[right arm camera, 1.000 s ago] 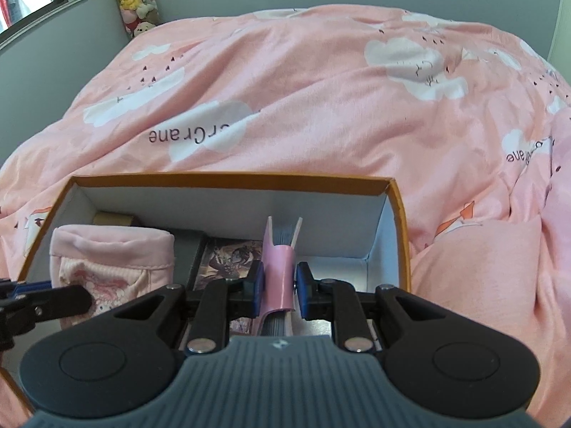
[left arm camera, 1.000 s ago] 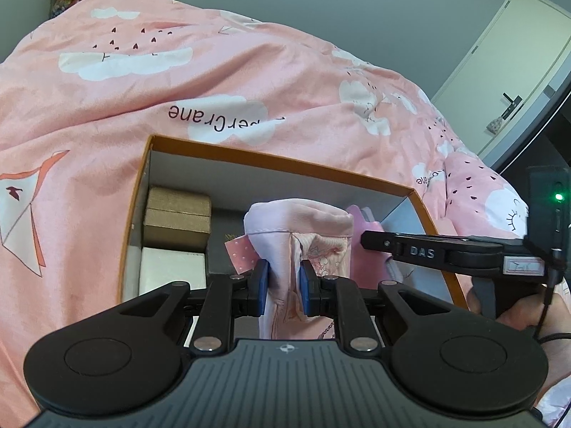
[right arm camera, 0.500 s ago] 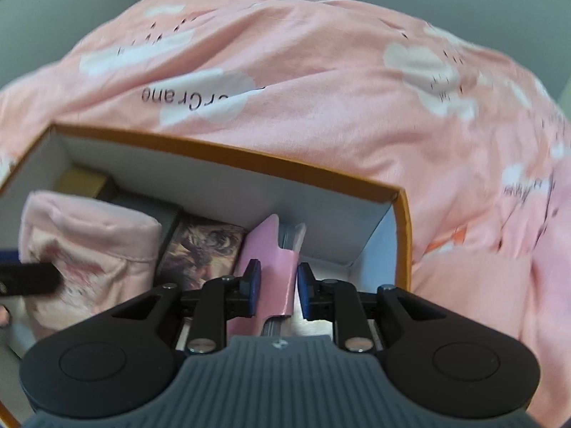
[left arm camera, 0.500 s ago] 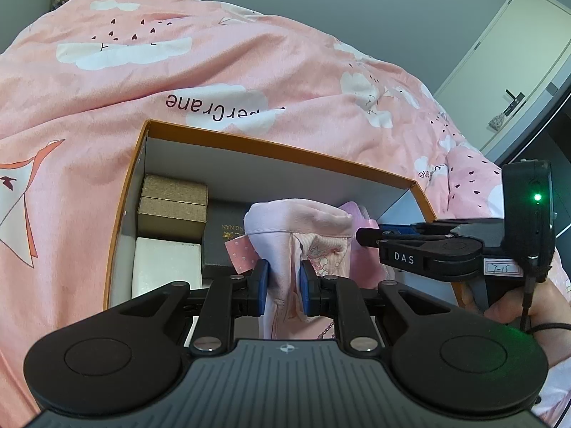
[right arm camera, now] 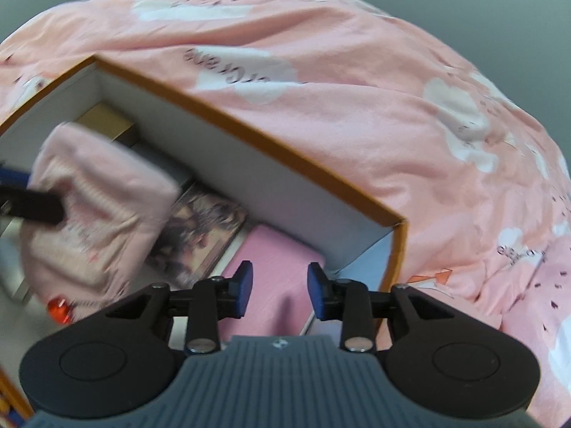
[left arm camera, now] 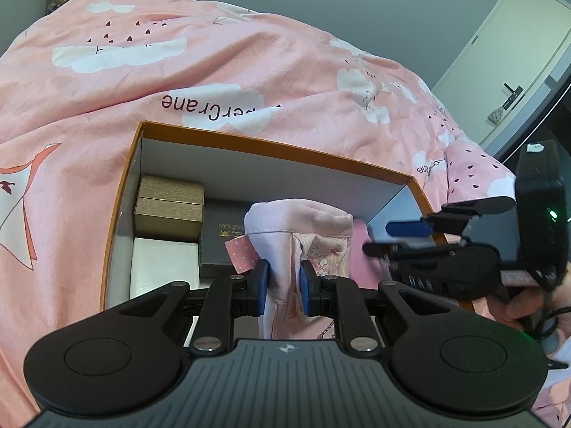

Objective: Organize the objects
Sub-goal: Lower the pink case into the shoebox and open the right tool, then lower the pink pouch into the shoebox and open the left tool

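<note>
- Left wrist view: an orange-rimmed cardboard box (left arm camera: 271, 149) with white inner walls sits on a pink duvet (left arm camera: 178, 71). Inside, at its left end, a tan ribbed gift box (left arm camera: 167, 207) stands behind a white box (left arm camera: 164, 267); a dark box with gold lettering (left arm camera: 221, 235) lies beside them.
- Readable writing: the duvet shows upside-down "erCrane"; the dark box's gold print is too small to make out fully.
- The left gripper (left arm camera: 283, 285) is clamped on a pink fabric pouch (left arm camera: 303, 228), which stands upright over the middle of the box.
- Right wrist view: a pink notebook (right arm camera: 271, 271) lies flat at the box's right end, next to a picture-covered booklet (right arm camera: 200, 235).
- The right gripper (right arm camera: 280, 290) has its jaws opening, moderately apart above the notebook, with the pads not pressing on anything.
</note>
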The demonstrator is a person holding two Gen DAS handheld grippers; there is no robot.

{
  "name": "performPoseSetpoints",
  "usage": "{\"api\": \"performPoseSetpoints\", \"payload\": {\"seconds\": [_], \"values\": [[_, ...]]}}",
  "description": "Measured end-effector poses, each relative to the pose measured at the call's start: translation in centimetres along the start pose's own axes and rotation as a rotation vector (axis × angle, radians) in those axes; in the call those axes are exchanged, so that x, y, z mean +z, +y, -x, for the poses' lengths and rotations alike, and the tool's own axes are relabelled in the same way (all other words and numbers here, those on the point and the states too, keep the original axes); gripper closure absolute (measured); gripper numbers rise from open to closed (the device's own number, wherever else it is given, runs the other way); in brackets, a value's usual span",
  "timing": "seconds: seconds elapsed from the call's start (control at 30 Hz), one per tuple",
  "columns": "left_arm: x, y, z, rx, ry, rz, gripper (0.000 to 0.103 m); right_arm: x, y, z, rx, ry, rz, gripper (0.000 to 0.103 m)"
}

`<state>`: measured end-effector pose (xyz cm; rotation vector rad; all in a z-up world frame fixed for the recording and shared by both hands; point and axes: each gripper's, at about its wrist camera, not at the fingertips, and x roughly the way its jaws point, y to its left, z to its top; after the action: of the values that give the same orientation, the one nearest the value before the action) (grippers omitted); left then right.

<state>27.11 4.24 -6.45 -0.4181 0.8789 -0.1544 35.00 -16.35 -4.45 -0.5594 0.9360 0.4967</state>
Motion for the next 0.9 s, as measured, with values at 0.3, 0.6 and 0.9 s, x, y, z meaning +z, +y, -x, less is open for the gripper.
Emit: {"api": "performPoseSetpoints", "payload": {"seconds": [0.3,0.6,0.9], "values": [[0.1,-0.2,0.0,0.006,0.002,-0.012,0.083,-1.2,3.1,0.2,0.144,0.169,0.142,0.085],[0.0,-0.4,-0.1,0.002,0.01,-0.018,0.083,-2.0,4.6,-1.9,0.156,0.29,0.187,0.086],[0.1,-0.4,-0.2,-0.006,0.022,-0.021,0.083,-2.3,4.2,-3.7,0.107,0.256,0.164,0.092]]}}
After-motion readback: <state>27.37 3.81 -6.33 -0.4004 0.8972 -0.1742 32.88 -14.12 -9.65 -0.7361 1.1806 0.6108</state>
